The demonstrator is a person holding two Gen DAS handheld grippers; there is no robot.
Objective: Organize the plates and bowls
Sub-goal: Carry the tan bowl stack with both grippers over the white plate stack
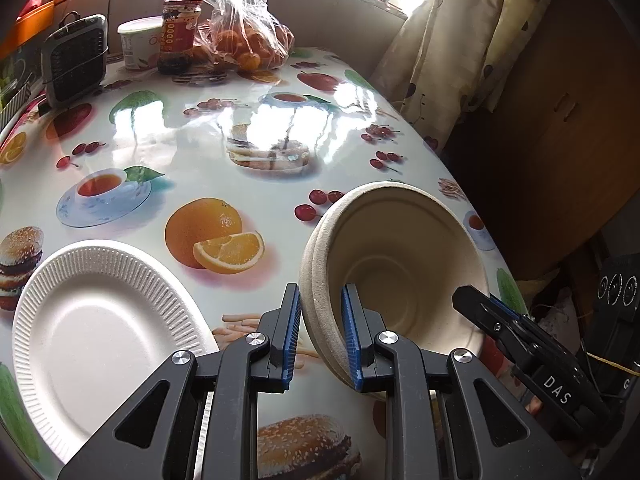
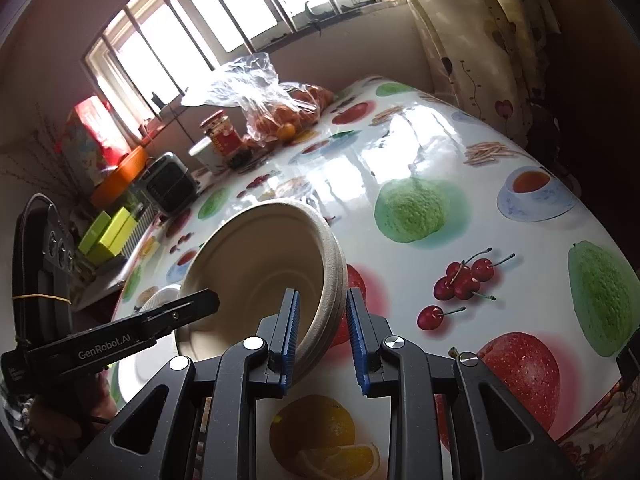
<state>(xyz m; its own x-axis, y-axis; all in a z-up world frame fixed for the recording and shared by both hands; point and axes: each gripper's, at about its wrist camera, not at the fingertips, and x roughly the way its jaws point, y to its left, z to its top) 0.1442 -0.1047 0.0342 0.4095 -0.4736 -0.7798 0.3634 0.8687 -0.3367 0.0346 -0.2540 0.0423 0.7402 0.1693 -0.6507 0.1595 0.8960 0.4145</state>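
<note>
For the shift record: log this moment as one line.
stage: bowls held up | left tongs: shut on stacked bowls rim | right tongs: shut on opposite rim | paper plate: flat on table, untouched

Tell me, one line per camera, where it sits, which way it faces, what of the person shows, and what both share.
Left wrist: rides the left gripper, angled down across the fruit-print table toward the window; sees a white paper plate; right gripper enters.
Right wrist: rides the right gripper, same way; a hand shows.
Shared: the stacked paper bowls, pinched by both grippers on opposite rims.
</note>
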